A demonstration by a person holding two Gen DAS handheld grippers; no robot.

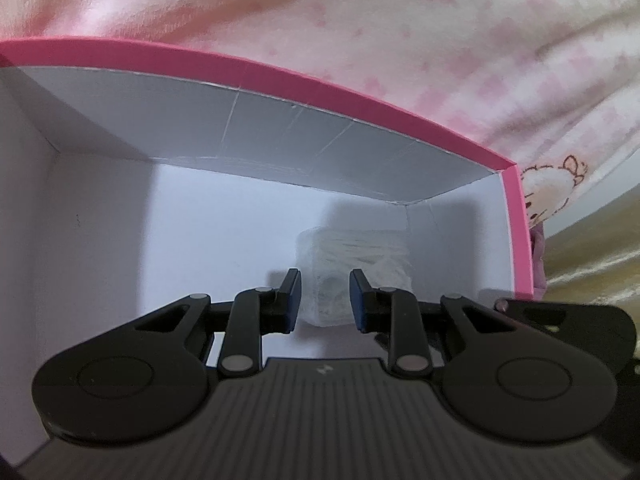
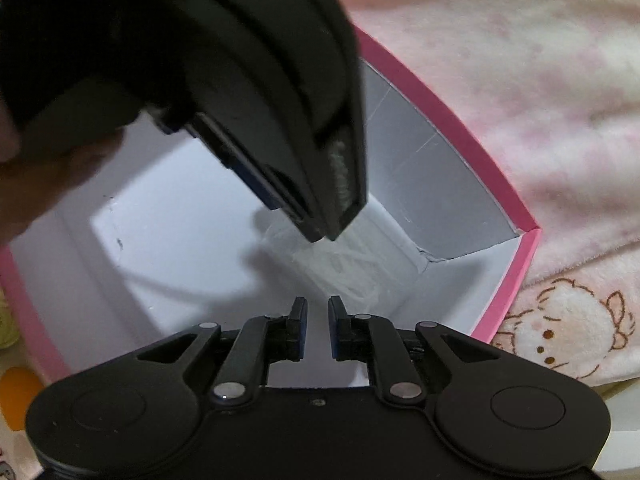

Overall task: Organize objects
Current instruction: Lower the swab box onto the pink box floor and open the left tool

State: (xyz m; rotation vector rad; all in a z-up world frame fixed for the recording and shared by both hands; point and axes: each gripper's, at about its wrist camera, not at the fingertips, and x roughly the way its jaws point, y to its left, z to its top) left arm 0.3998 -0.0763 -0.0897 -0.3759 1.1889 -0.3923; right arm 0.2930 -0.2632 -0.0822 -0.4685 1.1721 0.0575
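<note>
Pink-rimmed white box [image 1: 360, 92] sat on a pink blanket [image 1: 400, 20]. One clear plastic packet [image 1: 352, 276] already lay in its far right corner. Left gripper [image 1: 325, 300] hung inside the box just above the packet, jaws narrowly parted, seemingly gripping nothing. Right gripper [image 2: 318, 328] hovered over the box, closed and empty. Whatever else needed organizing lay mostly out of view.

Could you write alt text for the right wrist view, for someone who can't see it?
A black handheld left gripper reaches into a pink-rimmed white cardboard box toward a translucent white plastic packet in its corner. The right gripper hangs below, jaws shut and empty, over a pink cartoon-print blanket.
</note>
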